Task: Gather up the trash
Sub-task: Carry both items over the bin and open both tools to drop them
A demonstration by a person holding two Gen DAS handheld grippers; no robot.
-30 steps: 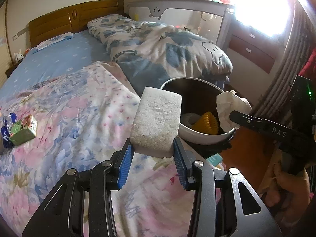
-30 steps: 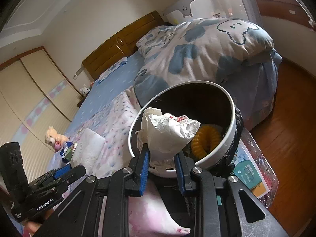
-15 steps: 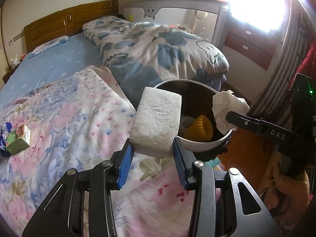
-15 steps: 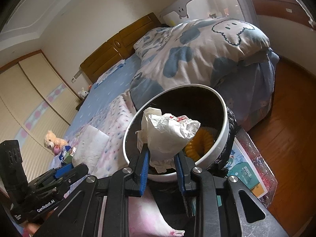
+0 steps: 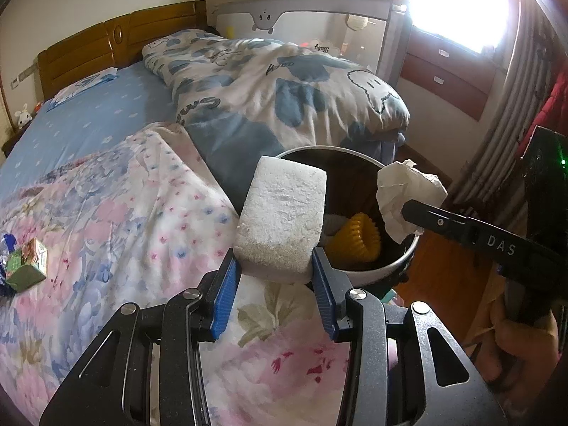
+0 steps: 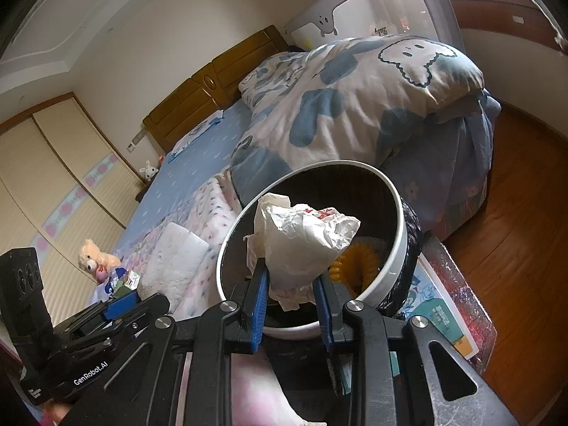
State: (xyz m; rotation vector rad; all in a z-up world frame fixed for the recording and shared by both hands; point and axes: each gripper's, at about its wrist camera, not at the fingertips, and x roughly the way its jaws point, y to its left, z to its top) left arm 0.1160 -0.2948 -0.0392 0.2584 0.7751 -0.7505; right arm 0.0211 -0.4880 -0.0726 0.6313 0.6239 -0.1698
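Trash is held in both grippers: the left gripper (image 5: 277, 280) has its blue fingers (image 5: 224, 296) clamped on a white foam block (image 5: 284, 220), and the right gripper (image 6: 291, 305) has its fingers (image 6: 258, 310) closed narrowly on a crumpled paper wad (image 6: 301, 245). The block sits just in front of the near rim of the bin (image 5: 372, 275); seen from the left wrist, the wad (image 5: 404, 195) hangs above the bin's right rim.

The bin is round with a white rim (image 6: 399, 227) and a dark inside. In it lie a yellow ridged ring (image 5: 358, 236) and something pale beside it, too hidden to name.

The bin stands at the edge of the bed (image 5: 106, 131), beside a floral blanket (image 5: 117, 213). A blue-and-white duvet (image 5: 284, 85) is heaped behind it. A small green carton (image 5: 26, 264) lies on the blanket at the far left. The floor (image 6: 525, 213) is wood, and a bright window (image 5: 458, 3) stands at the upper right.

Compared with a second ago, the left gripper has come a little nearer to the bin, so the bin looks larger behind the block. The right gripper has barely moved, and both grips are unchanged.
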